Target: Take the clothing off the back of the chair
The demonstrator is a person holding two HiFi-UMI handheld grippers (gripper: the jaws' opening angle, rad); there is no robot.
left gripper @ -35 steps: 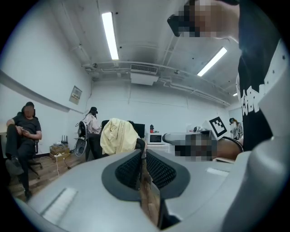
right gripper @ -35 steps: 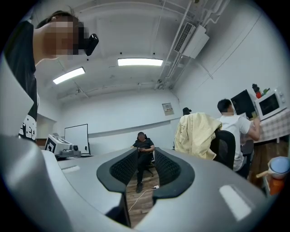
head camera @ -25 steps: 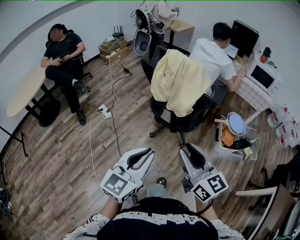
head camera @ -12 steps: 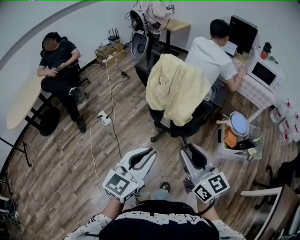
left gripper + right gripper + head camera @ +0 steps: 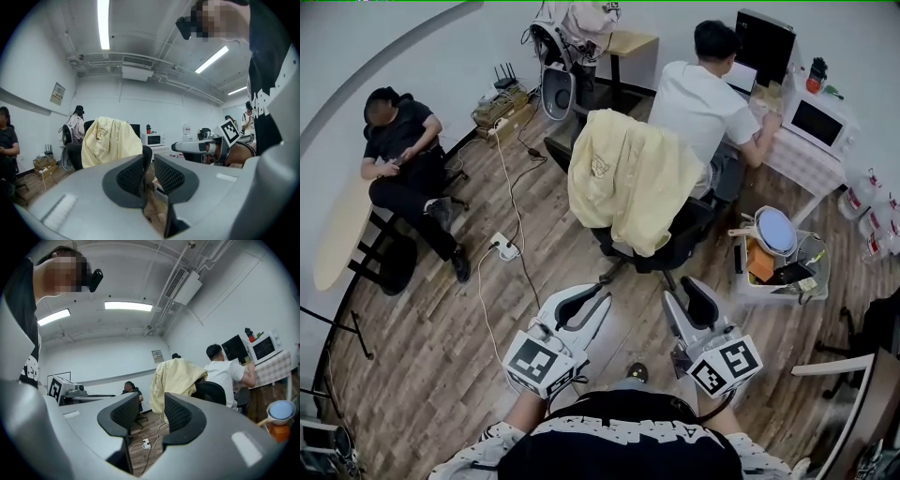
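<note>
2 grippers low in the head view, left gripper (image 5: 598, 302) and right gripper (image 5: 680, 292), each with 1 marker cube, both aimed toward 1 black office chair (image 5: 680, 246). Draped over that chair's back: 1 pale yellow garment (image 5: 628, 178), hanging down both sides, well apart from both grippers. Left gripper released, jaws just now opening, only a narrow slit between them, nothing inside it. Right gripper released too, jaws likewise just now opening, set wider, nothing between them either.

2 other people in the room: 1 person in black (image 5: 401, 155) seated by the curved table (image 5: 342, 225) at the left, and 1 person in a white shirt (image 5: 701, 98) seated at the far table (image 5: 811, 173) next to 1 microwave (image 5: 814, 122). 1 power strip (image 5: 504, 247) on the wood floor (image 5: 441, 356). 1 clear bin (image 5: 748, 286) of odds and ends just right of the chair.

Only from the head view: the whole floor layout and the bin's contents from above.

Only from the left gripper view: the right gripper seen side-on at the right, plus 3 ceiling light strips (image 5: 103, 23).

Only from the right gripper view: the garment and the person in a white shirt side by side, the person in black far off in the gap between the jaws, 2 light strips overhead, and the left gripper's cube at the left edge.
</note>
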